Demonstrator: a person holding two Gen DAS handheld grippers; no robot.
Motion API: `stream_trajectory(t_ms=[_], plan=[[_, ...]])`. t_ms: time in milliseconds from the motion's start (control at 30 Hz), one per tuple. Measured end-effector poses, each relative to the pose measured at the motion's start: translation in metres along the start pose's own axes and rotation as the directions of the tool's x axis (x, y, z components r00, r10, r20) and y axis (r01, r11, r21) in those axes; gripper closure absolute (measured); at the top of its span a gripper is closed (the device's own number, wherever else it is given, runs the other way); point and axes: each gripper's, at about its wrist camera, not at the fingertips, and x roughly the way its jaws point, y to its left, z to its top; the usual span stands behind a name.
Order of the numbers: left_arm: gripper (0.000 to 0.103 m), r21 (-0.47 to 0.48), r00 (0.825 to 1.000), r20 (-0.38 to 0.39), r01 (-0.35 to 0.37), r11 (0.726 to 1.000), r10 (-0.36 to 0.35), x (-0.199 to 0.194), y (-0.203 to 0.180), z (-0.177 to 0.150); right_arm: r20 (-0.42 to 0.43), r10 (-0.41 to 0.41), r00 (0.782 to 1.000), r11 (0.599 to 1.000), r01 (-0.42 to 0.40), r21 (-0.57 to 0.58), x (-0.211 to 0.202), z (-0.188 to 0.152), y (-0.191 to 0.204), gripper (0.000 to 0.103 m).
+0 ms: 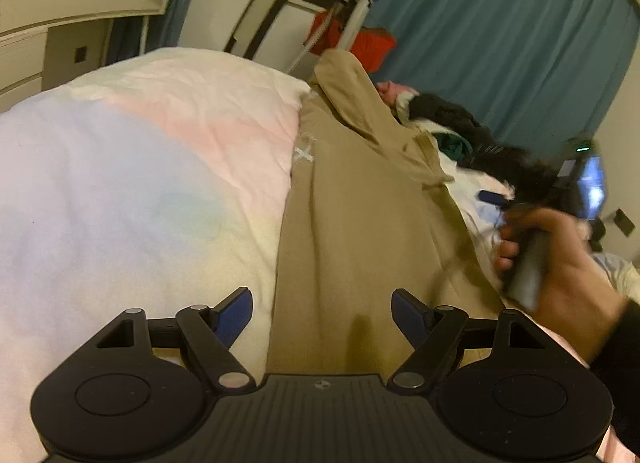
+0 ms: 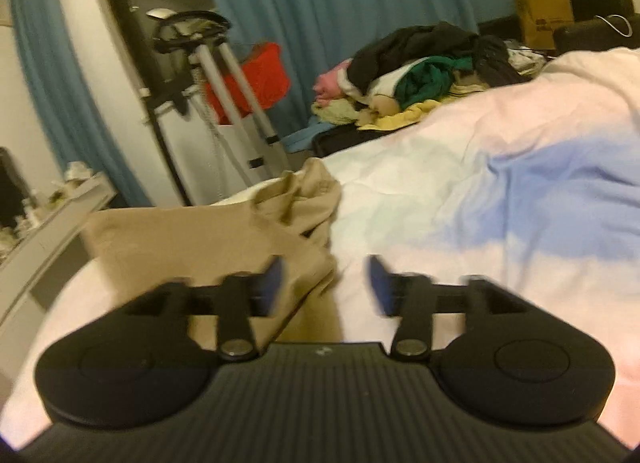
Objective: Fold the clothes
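Left wrist view: tan garment point(image 1: 360, 223) lies on pastel bedspread point(image 1: 140, 183), long axis running straight away from left gripper point(image 1: 322, 313), jaws spread wide, nothing between them, near hem just below. Right wrist view: right gripper point(image 2: 326, 283), jaws apart and empty, garment's folded edge under its left finger. Left gripper judged better aligned. Unfolded clothes pile point(image 2: 420, 63) sits well apart.
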Motion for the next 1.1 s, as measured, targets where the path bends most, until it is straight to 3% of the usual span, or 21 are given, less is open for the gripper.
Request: stream_trajectory(t_ms=[100,267,400,533,667,733,833,900,1100], plan=[[0.021,0.003,0.997,-0.065,0.038,0.999,-0.037,-0.001,-0.002,0.0,-0.015,0.101,0.995,0.995,-0.101,0.005,-0.061,-0.005,0.0,0.021],[0.021,-0.054,0.991,-0.123,0.043,0.998,-0.049,-0.015,0.004,-0.002,-0.157,0.229,0.961,0.971,-0.215,0.101,-0.157,-0.043,-0.015,0.021],[0.021,-0.166,0.981,-0.177,0.055,0.985,-0.085,-0.036,0.023,-0.008,-0.347,0.206,0.915,0.969,-0.141,0.204,-0.208,-0.076,-0.026,0.021],[0.022,-0.282,0.955,-0.266,0.054,0.958,-0.132,-0.048,0.043,-0.022,-0.394,0.225,0.891,0.941,-0.094,0.324,-0.242,-0.106,-0.048,0.021],[0.031,-0.36,0.929,-0.32,0.062,0.931,-0.185,-0.052,0.053,-0.035,-0.441,0.212,0.872,0.899,0.002,0.437,-0.247,-0.125,-0.065,0.02],[0.037,-0.346,0.924,-0.339,0.052,0.937,-0.176,-0.051,0.051,-0.039,-0.469,0.198,0.861,0.877,0.058,0.478,-0.245,-0.134,-0.074,0.022],[0.061,-0.306,0.926,-0.35,0.031,0.952,-0.143,-0.052,0.046,-0.042,-0.49,0.213,0.845,0.864,0.071,0.498,-0.243,-0.139,-0.078,0.022],[0.1,-0.315,0.926,-0.348,0.029,0.949,-0.143,-0.055,0.048,-0.043,-0.503,0.227,0.834,0.862,0.068,0.502,-0.244,-0.141,-0.078,0.022],[0.1,-0.4,0.953,-0.246,0.068,0.914,-0.179,-0.082,0.067,-0.037,-0.522,0.228,0.822,0.873,0.065,0.483,-0.252,-0.144,-0.074,0.022]])
